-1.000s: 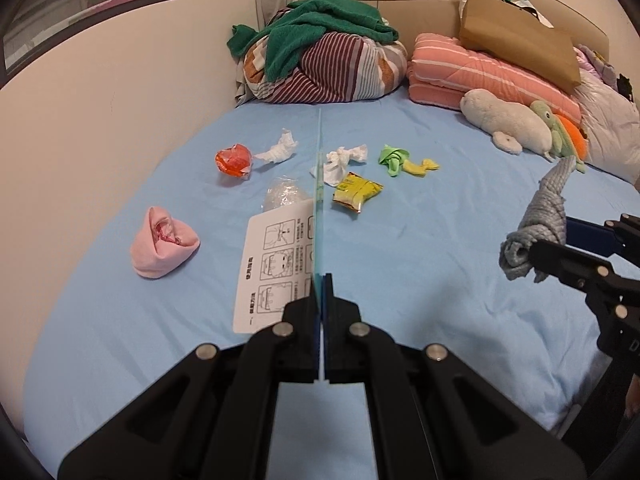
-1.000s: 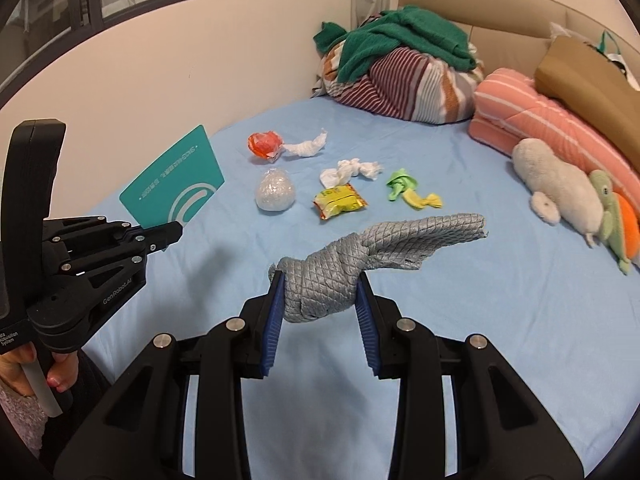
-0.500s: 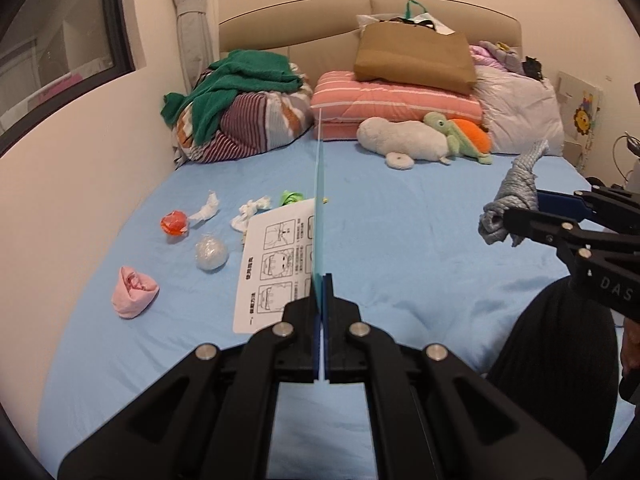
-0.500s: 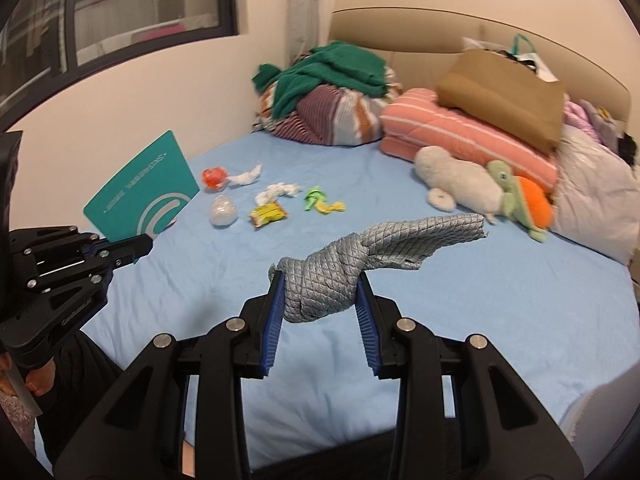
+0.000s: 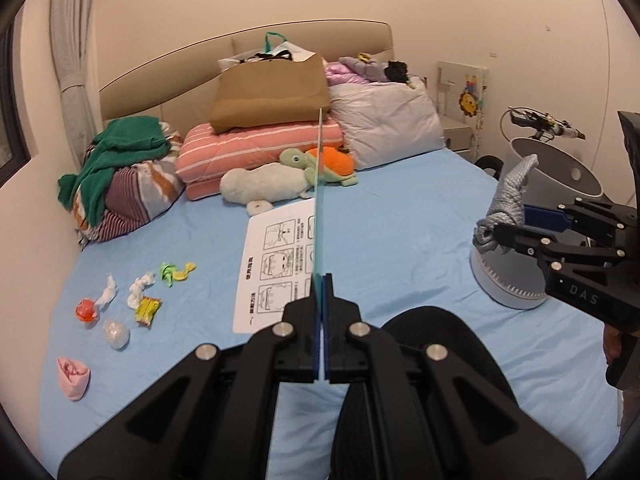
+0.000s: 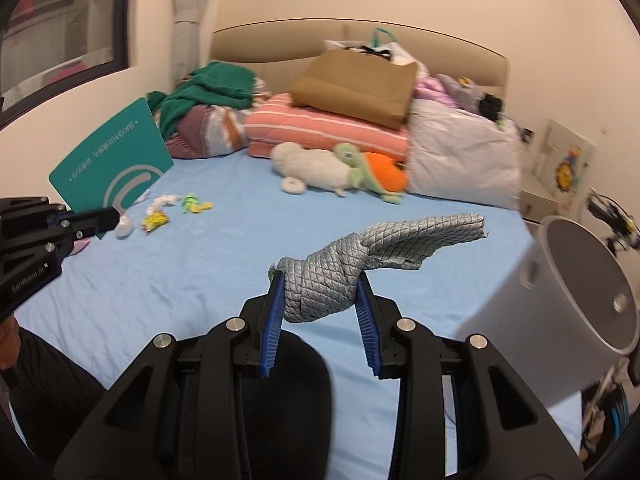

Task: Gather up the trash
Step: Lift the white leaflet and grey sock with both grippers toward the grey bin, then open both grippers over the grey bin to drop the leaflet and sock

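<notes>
My left gripper [image 5: 321,280] is shut on a flat card, white with printed diagrams [image 5: 276,264] on one face and teal [image 6: 116,164] on the other, held edge-on above the blue bed [image 5: 400,232]. My right gripper [image 6: 320,284] is shut on a knotted grey quilted cloth [image 6: 360,256], also seen in the left wrist view [image 5: 506,204], close to a white bin [image 6: 576,292] at the bed's right side [image 5: 560,168]. Several bits of trash lie at the bed's left: a red wrapper [image 5: 86,311], white tissues [image 5: 140,288], a yellow packet [image 5: 147,311], a green-yellow scrap [image 5: 176,272], a clear wad [image 5: 116,334].
A pink cloth [image 5: 73,376] lies near the bed's left edge. Striped bedding with a green towel [image 5: 120,176], a pink folded quilt [image 5: 260,148], a brown bag [image 5: 272,96], plush toys [image 5: 288,176] and a grey pillow [image 5: 384,124] line the headboard. A dark knee [image 5: 424,360] is in front.
Both grippers have pulled back from the trash and swung right with their loads. The white bin has come into view, and the grey cloth is now beside it.
</notes>
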`<state>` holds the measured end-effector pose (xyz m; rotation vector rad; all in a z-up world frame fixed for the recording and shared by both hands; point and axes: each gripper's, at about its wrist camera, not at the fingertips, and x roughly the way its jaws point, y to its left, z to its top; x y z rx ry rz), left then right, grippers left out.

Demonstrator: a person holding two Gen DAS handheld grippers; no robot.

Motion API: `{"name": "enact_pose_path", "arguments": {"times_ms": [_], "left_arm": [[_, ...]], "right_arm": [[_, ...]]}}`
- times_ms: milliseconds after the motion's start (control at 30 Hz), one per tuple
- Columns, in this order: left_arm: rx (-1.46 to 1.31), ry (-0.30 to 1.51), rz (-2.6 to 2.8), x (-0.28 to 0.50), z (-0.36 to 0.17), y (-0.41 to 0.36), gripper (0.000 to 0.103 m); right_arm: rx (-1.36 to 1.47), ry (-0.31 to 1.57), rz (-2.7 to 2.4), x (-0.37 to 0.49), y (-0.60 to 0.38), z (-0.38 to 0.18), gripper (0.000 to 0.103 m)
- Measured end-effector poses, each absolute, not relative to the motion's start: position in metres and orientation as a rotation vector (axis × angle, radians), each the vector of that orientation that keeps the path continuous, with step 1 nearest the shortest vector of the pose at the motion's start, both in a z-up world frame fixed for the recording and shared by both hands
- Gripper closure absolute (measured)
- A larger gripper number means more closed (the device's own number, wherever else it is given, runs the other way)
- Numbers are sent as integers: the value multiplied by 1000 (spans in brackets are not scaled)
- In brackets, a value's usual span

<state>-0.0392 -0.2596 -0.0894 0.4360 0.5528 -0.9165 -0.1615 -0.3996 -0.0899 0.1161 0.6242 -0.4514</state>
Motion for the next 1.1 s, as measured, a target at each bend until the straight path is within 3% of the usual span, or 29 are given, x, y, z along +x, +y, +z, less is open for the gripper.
{"name": "enact_pose_path", "arguments": {"times_ms": [633,1100], "left_arm": [[569,463,-1325,-134,-58,-430,102],[601,468,-1498,-171,-52,-535,102]], "right_arm": [[240,557,-855,-350,-516,-47,70],[242,577,-873,-355,-586,-41,70]]}}
